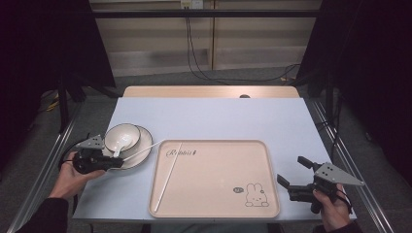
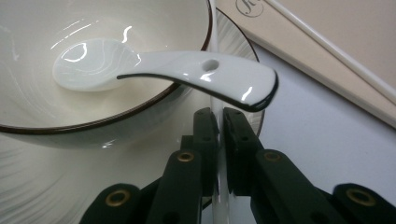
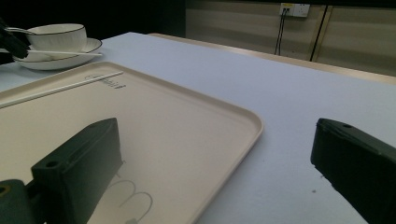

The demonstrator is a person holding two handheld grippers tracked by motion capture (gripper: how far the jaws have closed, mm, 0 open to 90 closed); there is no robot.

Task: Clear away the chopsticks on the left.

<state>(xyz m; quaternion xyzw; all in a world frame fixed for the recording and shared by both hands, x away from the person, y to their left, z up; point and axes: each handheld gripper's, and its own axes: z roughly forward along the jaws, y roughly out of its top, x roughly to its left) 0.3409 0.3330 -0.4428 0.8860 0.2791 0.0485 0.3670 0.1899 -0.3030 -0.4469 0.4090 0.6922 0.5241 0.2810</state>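
A dark room with cables trailing down the back wall, and in front of me a pale table (image 1: pixel 209 116) carrying a beige tray (image 1: pixel 214 174) with a rabbit printed on it.

From the high view, the left gripper (image 1: pixel 114 161) sits at the near edge of the plate (image 1: pixel 145 136), which holds a bowl (image 1: pixel 122 136) with a spoon (image 1: pixel 119 145) in it. A white chopstick (image 1: pixel 141 151) runs from that gripper across the plate toward the tray corner. A second chopstick (image 1: pixel 169 174) lies slantwise on the tray. The right gripper (image 1: pixel 289 170) hangs just off the tray's right side, jaws apart and empty.

In the left gripper view the jaws are clamped on the chopstick (image 2: pixel 219 186) near its end, directly under the overhanging handle of the spoon (image 2: pixel 187 72). That is the worry: I'd guess a straight lift would knock the handle, tipping the spoon out or rattling the bowl (image 2: pixel 154 28). A grip so far to one end could also let the thin, glossy stick swivel or slip between the pads.

The right gripper view looks over the tray (image 3: pixel 187 116), its black jaws standing wide with nothing between. Far off, the chopstick (image 3: pixel 70 53) lies across the plate (image 3: pixel 88 46); dragging it sideways might catch the tray's raised rim.
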